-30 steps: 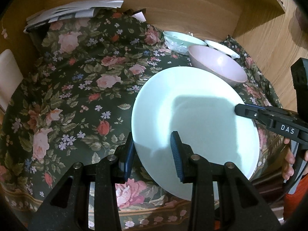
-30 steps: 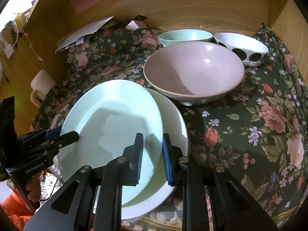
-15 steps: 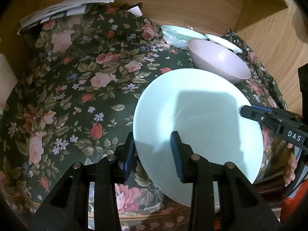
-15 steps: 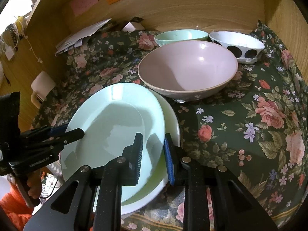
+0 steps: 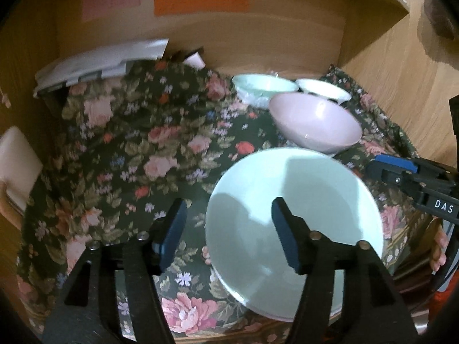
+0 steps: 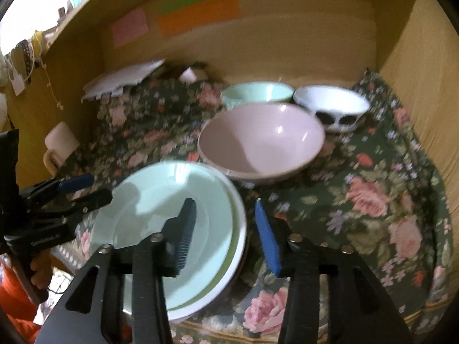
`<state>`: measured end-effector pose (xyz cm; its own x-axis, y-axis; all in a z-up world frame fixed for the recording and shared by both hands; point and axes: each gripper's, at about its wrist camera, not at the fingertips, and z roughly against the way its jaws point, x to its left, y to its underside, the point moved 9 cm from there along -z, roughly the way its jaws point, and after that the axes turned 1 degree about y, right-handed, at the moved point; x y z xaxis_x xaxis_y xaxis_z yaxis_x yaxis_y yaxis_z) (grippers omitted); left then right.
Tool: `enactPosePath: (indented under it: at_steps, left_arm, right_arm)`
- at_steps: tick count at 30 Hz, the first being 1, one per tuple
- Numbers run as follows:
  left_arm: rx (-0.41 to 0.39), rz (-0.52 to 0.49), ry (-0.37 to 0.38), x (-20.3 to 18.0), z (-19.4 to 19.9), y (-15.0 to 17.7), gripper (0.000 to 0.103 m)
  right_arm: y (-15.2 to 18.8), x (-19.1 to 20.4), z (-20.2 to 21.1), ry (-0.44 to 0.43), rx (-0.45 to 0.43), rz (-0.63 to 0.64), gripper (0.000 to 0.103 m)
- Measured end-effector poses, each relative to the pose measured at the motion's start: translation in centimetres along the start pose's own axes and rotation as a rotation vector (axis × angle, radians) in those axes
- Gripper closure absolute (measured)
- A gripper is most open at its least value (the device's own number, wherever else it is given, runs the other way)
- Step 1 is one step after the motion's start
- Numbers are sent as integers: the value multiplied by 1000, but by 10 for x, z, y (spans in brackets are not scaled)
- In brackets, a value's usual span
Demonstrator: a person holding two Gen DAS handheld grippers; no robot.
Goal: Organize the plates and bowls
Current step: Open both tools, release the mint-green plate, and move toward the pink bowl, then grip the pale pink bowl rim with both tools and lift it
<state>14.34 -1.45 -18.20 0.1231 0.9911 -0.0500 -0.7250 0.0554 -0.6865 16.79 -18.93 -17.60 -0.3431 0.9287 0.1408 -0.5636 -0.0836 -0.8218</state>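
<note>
A pale mint plate (image 5: pixel 295 215) (image 6: pixel 160 218) lies on top of a white plate (image 6: pixel 232 255) at the front edge of the floral cloth. My left gripper (image 5: pixel 229 229) is open, its jaws astride the plate's left rim without touching. My right gripper (image 6: pixel 226 223) is open, its jaws astride the stack's right rim. Behind the stack stand a pink bowl (image 5: pixel 315 126) (image 6: pixel 261 140), a mint bowl (image 5: pixel 264 89) (image 6: pixel 258 93) and a white bowl with black spots (image 6: pixel 332 109) (image 5: pixel 324 91).
The floral cloth (image 5: pixel 137 149) covers a desk enclosed by wooden walls (image 5: pixel 396 66). A stack of papers (image 5: pixel 100 63) lies at the back left. A cream mug (image 6: pixel 60 146) stands at the left. Sticky notes (image 6: pixel 198 14) hang on the back wall.
Both grippers have opened and let go of the mint plate, which now rests on the white plate. Both grippers have pulled back and tilted up.
</note>
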Motion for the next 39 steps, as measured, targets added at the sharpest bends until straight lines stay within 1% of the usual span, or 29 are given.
enactPosePath:
  at_steps: [1,2,3,4,5,6,8,10,12,18,24,31,35,38,39]
  left_arm:
    - [-11,-7,3,-2,2,-4,36]
    - [-25,-18,4,-4,4,-9,32]
    - [-40,-30,1,-7,6,-15,26]
    - [-54,-40,-3,-9,8,-20,23]
    - [-72,-49,-6,-11,8,-28,18]
    - [-85,-55,-9,-13,9,-34,17]
    - [-97,-64,-11,-17,8,-44,15]
    - [-100,-69,-1,-22,5,-54,12]
    - [-99,-67,9,-26,0,-63,10]
    - [-87,-82,12,-39,-25,-86,10]
    - [-22,-83,46,-47,-60,-97,10]
    - [64,-59,59,-47,-106,-100,10]
    - [109,-51,71,-46,-124,-97,26]
    - [142,-43,86,-46,-134,-93,33]
    - [151,-39,91,-47,-136,-93,36]
  right_arm:
    - [-4,0,1,7,-11,0,53]
    - [-9,-3,4,15,-30,-3,48]
    - [-13,-5,6,22,-45,-7,40]
    - [-19,-8,9,35,-70,-13,34]
    - [-22,-10,10,44,-84,-14,32]
    - [-28,-13,12,56,-99,-15,31]
    - [-35,-18,13,69,-117,-21,30]
    - [-41,-24,13,76,-132,-32,24]
    - [-47,-32,11,83,-146,-48,22]
    - [-57,-49,-4,92,-132,-62,21]
    - [-62,-65,-27,126,-102,-65,21]
    - [-56,-86,-61,135,-32,-118,22]
    - [-49,-92,-77,122,11,-146,23]
    - [-44,-93,-86,109,37,-148,32]
    - [-42,-93,-88,108,44,-148,38]
